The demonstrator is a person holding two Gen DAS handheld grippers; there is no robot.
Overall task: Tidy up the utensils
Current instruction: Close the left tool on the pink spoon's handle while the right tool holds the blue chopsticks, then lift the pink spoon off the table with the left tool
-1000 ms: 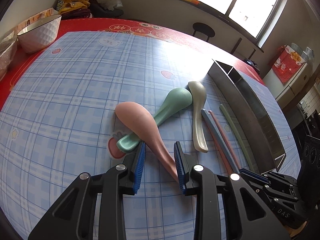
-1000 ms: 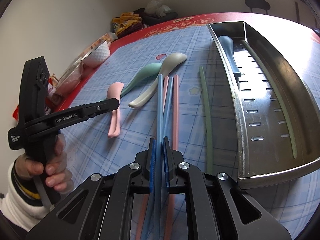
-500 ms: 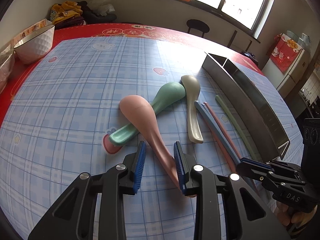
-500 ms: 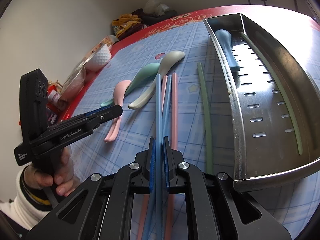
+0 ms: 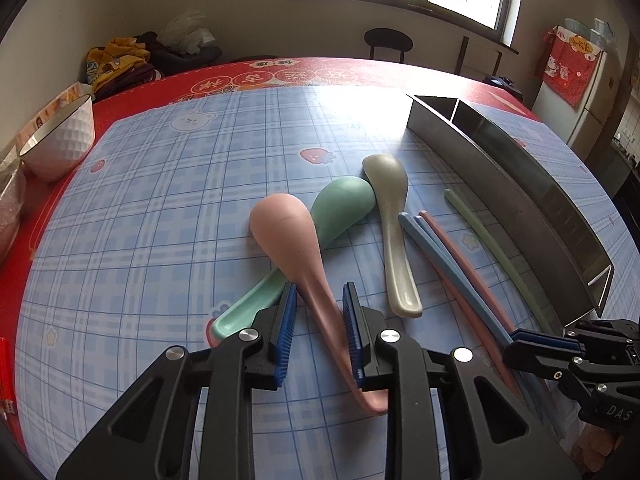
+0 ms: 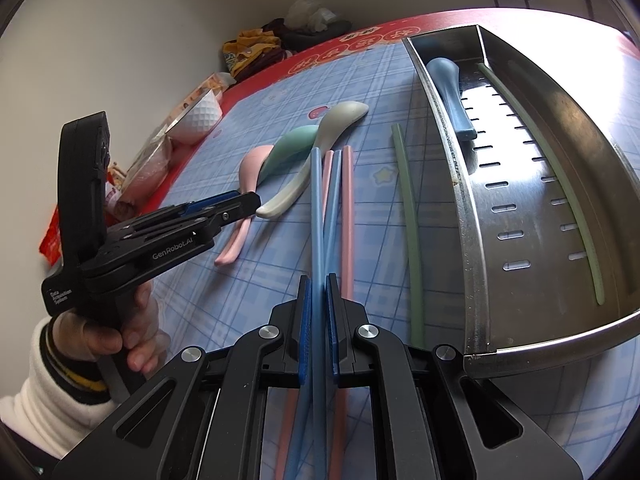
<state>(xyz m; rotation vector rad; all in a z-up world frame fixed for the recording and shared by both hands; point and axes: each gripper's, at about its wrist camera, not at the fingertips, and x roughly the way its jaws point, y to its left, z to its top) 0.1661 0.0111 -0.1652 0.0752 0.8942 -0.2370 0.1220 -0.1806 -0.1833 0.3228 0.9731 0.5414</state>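
A pink spoon (image 5: 298,248) lies across a green spoon (image 5: 340,208) on the checked cloth, with a beige spoon (image 5: 394,232) beside them. My left gripper (image 5: 319,300) is open, its jaws on either side of the pink spoon's handle. My right gripper (image 6: 317,292) is shut on a blue chopstick (image 6: 318,208), held just above a second blue chopstick (image 6: 334,200) and pink chopsticks (image 6: 348,208). A green chopstick (image 6: 408,208) lies by the steel tray (image 6: 460,184). The tray holds a blue spoon (image 6: 450,92) and another green chopstick (image 6: 560,168).
A white bowl (image 5: 60,140) and plastic packets stand at the far left of the table. Clothes and bags (image 5: 132,60) are piled at the back edge. The steel tray's wall (image 5: 520,200) runs along the right side. A black stool (image 5: 388,40) stands beyond the table.
My left gripper has moved forward along the pink spoon's handle, which now lies deeper between the open jaws. My right gripper stays shut on the blue chopstick and has shifted slightly.
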